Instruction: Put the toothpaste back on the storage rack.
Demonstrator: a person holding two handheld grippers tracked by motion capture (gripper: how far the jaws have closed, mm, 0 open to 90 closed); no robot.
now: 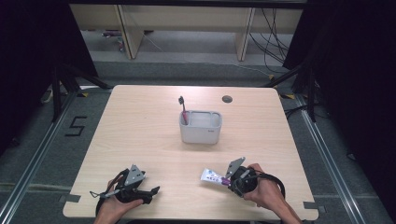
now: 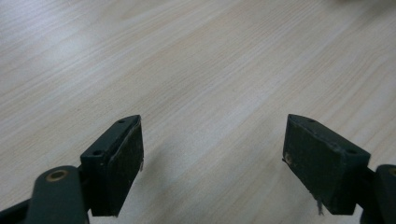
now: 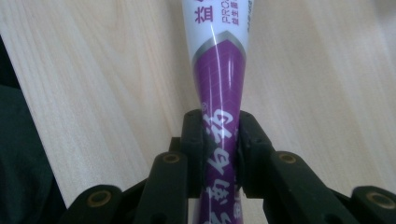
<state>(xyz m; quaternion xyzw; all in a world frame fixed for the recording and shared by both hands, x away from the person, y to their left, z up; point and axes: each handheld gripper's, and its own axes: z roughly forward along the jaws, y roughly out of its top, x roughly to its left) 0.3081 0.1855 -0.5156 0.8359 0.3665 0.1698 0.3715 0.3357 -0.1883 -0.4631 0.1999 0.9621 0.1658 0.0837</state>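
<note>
Grasp stage. The right tool is clamped on the purple end of the toothpaste tube, lying low and right of centre on the bench. The left tool gapes empty. Likely remaining: carrying it to the white holder, where a toothbrush stands.

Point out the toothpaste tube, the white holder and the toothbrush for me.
toothpaste tube [image 3: 218,70], right gripper view, purple part just ahead of the shut tongs.
white holder [image 1: 200,133], high view, front wall.
toothbrush [image 1: 181,100], high view, dark head above the holder's left compartment.
</note>
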